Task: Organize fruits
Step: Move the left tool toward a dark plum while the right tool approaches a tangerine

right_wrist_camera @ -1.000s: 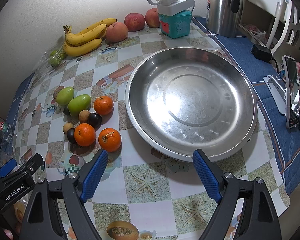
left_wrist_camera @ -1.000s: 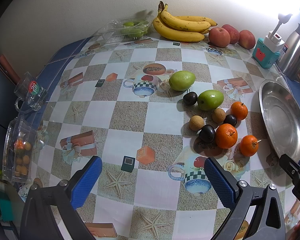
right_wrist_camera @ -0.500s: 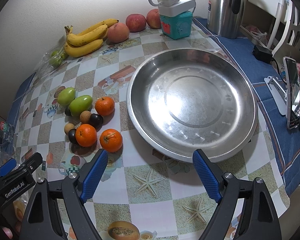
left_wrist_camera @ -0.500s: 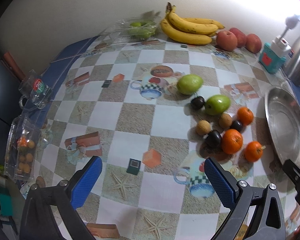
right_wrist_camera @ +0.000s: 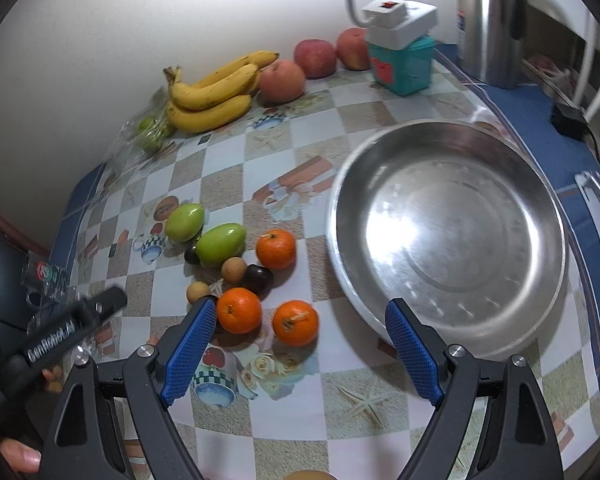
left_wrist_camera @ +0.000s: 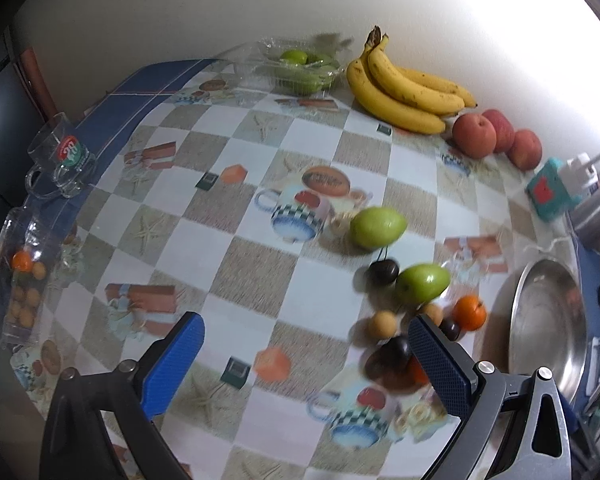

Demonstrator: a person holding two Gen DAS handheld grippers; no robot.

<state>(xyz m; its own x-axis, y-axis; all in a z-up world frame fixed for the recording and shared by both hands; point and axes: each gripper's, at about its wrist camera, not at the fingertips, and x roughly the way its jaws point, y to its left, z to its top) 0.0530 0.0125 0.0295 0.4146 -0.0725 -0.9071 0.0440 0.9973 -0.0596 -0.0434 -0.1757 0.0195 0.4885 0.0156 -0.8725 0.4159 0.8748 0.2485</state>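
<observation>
2 jaws: left gripper [left_wrist_camera: 306, 364] and right gripper [right_wrist_camera: 300, 350] both gape, empty.
Nearest fruit: orange [right_wrist_camera: 295, 322], just ahead of right jaws.
Destination: steel pan [right_wrist_camera: 548, 204], right of it.

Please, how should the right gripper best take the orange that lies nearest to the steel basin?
Probably from above, the fingers closing across the middle of the orange, its widest part. It is round with its stem up. Its side toward the steel basin is free; another orange sits close on the other side, so enter carefully there.
</observation>
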